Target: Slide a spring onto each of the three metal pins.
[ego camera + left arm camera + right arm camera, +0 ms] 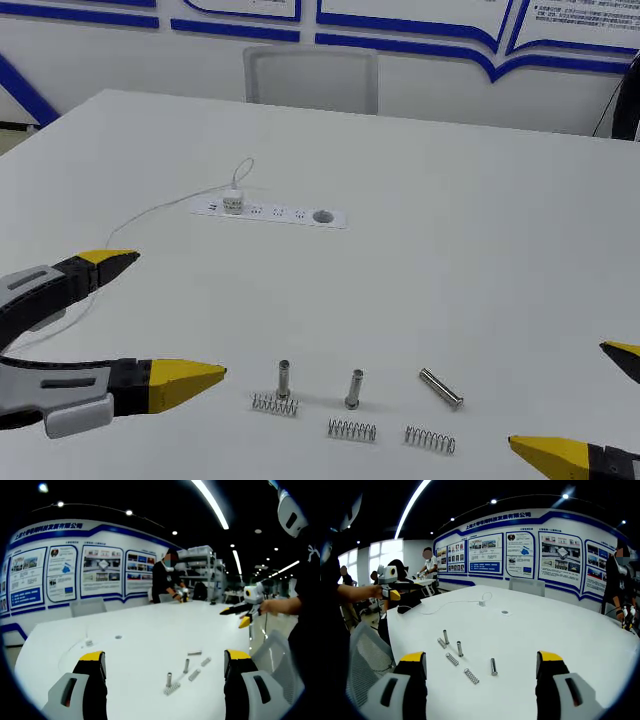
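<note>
- In the head view, the left gripper (165, 320) is held over the near left corner of the desk (450, 200). Its yellow-tipped jaws are spread wide, with nothing gripped and nothing touched.
- The right gripper (578, 400) is seen at the near right corner, its jaws likewise gaping and empty.
- Between the two grippers, close to the near edge, the left pin (284, 378) and the middle pin (354, 388) are stood upright, and the right pin (440, 388) is laid flat.
- The left spring (275, 404), middle spring (352, 430) and right spring (430, 439) are laid just in front of the pins; none is threaded on.
- Nearer the desk's middle a power strip (290, 214) is placed, with a white plug (233, 202) in it and a thin cable (150, 212) led toward the left edge. A chair (311, 78) is set behind the far edge.
- In the left gripper view, the left gripper (165, 657) is shown wide open and empty. The pins and springs are seen on the desk beyond its tips, unobstructed. The right gripper (244, 614) is held over the desk's right edge, and a person (162, 582) is stood at the far corner.
- In the right gripper view, the right gripper (481, 657) is shown equally spread, with nothing pinched. The pins and springs lie ahead, and the left gripper (390, 592) is held past the far edge.
</note>
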`<state>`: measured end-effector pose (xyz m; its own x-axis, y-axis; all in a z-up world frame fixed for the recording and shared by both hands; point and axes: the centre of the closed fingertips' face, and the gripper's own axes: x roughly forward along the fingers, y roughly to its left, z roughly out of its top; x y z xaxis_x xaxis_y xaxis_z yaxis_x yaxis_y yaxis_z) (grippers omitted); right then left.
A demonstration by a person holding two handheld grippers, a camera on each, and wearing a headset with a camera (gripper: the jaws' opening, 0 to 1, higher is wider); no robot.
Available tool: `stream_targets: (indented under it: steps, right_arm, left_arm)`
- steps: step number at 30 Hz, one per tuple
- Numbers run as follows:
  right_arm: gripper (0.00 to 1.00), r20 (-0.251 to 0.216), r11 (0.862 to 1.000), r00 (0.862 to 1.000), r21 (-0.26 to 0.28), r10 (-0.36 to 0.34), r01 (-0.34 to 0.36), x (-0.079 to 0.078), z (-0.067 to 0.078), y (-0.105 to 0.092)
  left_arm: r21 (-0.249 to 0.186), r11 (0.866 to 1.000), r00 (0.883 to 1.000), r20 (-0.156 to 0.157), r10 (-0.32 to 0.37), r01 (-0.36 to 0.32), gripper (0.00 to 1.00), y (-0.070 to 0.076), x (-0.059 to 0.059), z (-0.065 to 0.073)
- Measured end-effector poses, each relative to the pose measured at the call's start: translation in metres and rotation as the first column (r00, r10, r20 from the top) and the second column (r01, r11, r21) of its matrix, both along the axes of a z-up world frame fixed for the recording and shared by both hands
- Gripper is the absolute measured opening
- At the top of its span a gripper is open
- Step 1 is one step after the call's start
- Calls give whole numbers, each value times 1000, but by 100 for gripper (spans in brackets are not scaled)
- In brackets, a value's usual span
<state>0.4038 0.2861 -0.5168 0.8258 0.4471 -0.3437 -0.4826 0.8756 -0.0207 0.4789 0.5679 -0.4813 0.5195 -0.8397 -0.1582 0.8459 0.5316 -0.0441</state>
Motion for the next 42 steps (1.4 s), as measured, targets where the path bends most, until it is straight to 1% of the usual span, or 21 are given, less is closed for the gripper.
stream_targets:
  steps: [12,15,19,23,26,30,35,39,42]
  right_arm:
    - [91,-9,1000,1000,9,11,-11,0,-4,2]
    - [91,-16,1000,1000,6,18,-18,0,-6,2]
    - [91,-18,1000,1000,19,19,-19,2,-7,4]
    - [90,-31,1000,999,0,24,-24,2,-11,6]
    - [89,-46,1000,999,7,28,-27,0,-14,8]
    - [88,-62,1000,998,-3,29,-29,1,-18,7]
    - [87,-64,1000,998,-6,29,-29,6,-19,7]
    - [86,-78,999,996,-20,40,-41,10,-24,11]
    - [84,-90,999,995,-22,48,-50,13,-29,15]
  left_arm:
    - [19,1000,1000,-10,-5,5,100,-1,-1,-5]
    - [18,1000,1000,-14,1,0,100,-2,-1,-6]
    - [20,1000,1000,-16,-3,3,100,-3,-3,-7]
    - [28,1000,1000,-25,-4,5,100,-2,-4,-11]
    - [34,999,1000,-28,-8,9,100,-2,-5,-12]
    - [30,1000,999,-31,-9,10,100,-2,-5,-13]
    - [26,1000,999,-40,-7,8,100,-2,-4,-17]
    - [24,1000,999,-46,-7,9,100,-3,-3,-20]
    - [34,999,998,-54,-10,11,100,-3,-2,-24]
